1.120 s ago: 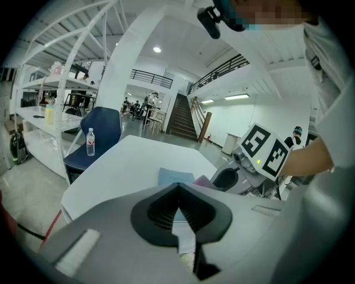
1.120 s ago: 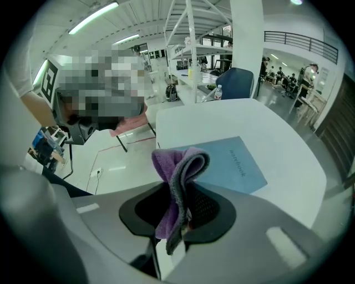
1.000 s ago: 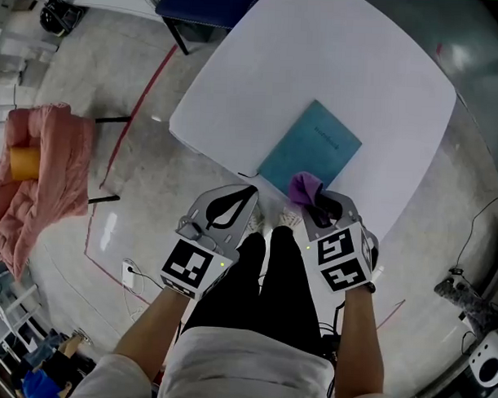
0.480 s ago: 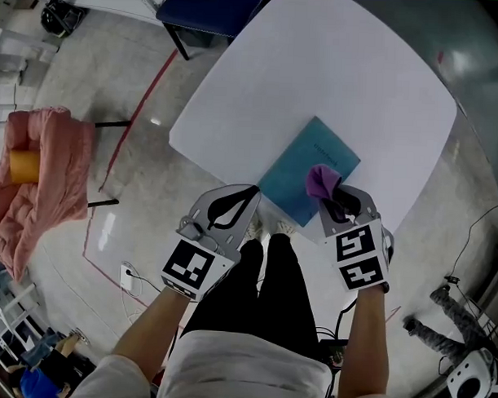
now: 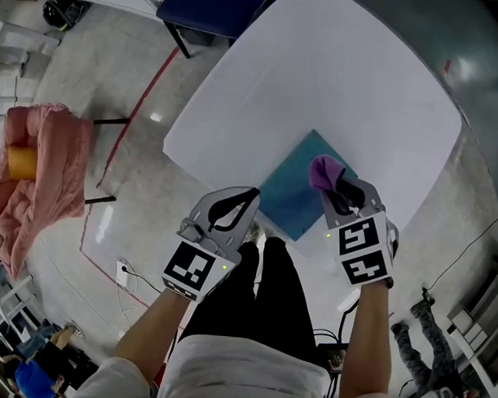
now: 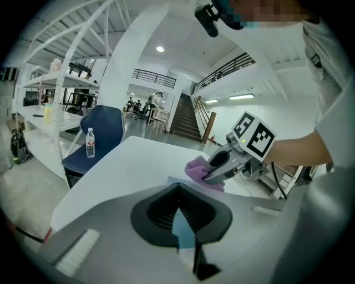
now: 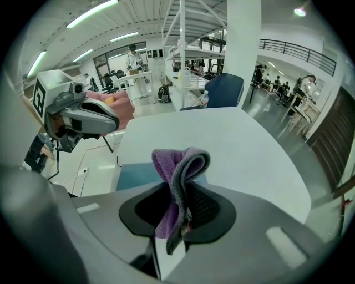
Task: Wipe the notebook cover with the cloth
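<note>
Head view: the notebook [image 5: 294, 196] lies at the near edge of the tabletop [image 5: 318, 74] with nothing pinning it. I judge that a hard stroke could slide it off toward me. The cloth [image 5: 323, 170] sits over the notebook's right part, pinched in my right hand-held gripper [image 5: 337, 189].

Left gripper view: my left hand-held gripper [image 6: 178, 191] is closed on nothing, just short of the notebook.

Right gripper view: the jaws clamp only a thin fold of cloth, which could tug loose.
</note>
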`<state>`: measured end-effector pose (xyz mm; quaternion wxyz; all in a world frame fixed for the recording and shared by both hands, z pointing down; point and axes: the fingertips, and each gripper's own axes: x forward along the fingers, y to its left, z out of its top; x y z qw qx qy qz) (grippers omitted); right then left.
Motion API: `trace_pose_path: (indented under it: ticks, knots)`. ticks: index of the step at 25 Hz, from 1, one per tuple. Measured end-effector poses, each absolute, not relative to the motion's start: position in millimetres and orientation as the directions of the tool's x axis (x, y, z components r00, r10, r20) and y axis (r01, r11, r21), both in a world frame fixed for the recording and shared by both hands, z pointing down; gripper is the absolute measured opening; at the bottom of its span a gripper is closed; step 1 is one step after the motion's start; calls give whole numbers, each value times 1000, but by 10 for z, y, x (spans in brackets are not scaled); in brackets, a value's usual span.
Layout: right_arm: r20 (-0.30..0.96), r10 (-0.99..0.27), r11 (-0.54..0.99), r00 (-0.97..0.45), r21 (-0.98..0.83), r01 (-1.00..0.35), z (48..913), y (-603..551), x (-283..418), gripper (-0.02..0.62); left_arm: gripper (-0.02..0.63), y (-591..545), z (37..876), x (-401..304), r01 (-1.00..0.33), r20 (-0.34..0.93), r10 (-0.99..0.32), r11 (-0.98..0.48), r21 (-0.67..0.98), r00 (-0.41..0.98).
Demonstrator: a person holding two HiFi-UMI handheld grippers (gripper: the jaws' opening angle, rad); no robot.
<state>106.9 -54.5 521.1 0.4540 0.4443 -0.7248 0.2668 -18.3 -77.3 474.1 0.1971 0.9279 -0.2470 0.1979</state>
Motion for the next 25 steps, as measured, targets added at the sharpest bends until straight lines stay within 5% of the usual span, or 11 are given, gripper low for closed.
trace_pose_path:
  ticks: [25]
  knots:
    - [914,-364,540,-178,52,-840,5580,-1134,1240,112,0,-859,4951,-181,-622,513,-430,-727,292,743]
